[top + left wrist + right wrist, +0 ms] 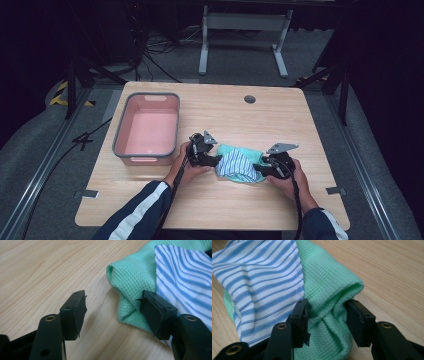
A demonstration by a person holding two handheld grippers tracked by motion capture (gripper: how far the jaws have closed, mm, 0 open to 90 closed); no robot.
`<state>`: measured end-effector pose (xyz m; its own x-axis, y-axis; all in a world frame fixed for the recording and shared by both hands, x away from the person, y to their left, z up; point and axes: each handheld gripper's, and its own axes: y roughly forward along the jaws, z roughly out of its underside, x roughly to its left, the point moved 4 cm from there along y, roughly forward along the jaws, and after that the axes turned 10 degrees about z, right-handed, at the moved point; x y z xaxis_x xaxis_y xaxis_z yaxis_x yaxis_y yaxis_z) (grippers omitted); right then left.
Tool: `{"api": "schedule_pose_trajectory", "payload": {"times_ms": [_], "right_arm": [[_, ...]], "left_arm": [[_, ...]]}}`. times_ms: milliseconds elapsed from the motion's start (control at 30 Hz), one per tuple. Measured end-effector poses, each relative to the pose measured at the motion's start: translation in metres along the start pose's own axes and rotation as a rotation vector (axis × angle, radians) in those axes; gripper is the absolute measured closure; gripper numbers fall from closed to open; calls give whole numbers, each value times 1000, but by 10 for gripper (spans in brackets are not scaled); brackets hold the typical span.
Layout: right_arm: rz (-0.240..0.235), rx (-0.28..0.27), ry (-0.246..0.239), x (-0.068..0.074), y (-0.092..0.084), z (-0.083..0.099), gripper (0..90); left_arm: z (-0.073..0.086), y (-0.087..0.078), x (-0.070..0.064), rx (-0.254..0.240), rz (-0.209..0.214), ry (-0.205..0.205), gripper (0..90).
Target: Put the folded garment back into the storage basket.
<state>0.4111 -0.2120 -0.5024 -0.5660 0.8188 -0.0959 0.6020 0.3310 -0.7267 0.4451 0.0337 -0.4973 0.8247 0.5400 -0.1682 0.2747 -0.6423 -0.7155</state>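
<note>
green waffle-weave cloth (235, 152) bunched mid-table with blue-striped cloth (239, 164) lying on top, just right of pink bin (146, 127). left gripper (111, 307) parted, nothing pinched, bare wood between pads, one jaw resting by the cloth edge, probably just off its end. right gripper (327, 315) straddling a green fold, pads near it, clamp not clear, likely gathering the bundle for the bin.

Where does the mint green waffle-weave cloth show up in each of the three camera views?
High view: mint green waffle-weave cloth right of table centre, between both hands.
Left gripper view: upper right, its folded corner near the right jaw.
Right gripper view: centre, bunched between the jaws.
Shared landmark: the blue-and-white striped cloth lying on it.
</note>
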Motion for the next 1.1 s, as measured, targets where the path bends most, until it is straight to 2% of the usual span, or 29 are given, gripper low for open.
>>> {"api": "schedule_pose_trajectory", "payload": {"times_ms": [67,133,200,333,367,433,500,567,700,900,1100], "right_arm": [[-1,-2,4,0,0,0,540],[2,-6,4,0,1,0,540],[7,-11,14,1,1,0,540],[18,-9,20,2,1,0,539],[17,-10,23,2,1,0,539],[25,-11,31,2,1,0,538],[31,-9,33,3,1,0,541],[23,-8,33,3,0,0,609],[-1,-13,32,6,0,-1,756],[-9,-13,44,7,0,0,803],[-3,-18,37,8,-4,-2,816]], "left_arm": [[4,6,1,31,13,-2,355],[5,6,1,20,18,1,344],[6,6,-1,24,24,24,362],[8,5,-6,5,38,51,520],[9,4,-7,10,45,59,520],[10,3,-11,24,72,80,592],[10,2,-12,30,81,93,647],[11,2,-12,29,84,94,676],[12,2,-15,27,119,109,788],[12,2,-17,26,118,96,816],[9,-1,-19,42,112,115,824]]}}
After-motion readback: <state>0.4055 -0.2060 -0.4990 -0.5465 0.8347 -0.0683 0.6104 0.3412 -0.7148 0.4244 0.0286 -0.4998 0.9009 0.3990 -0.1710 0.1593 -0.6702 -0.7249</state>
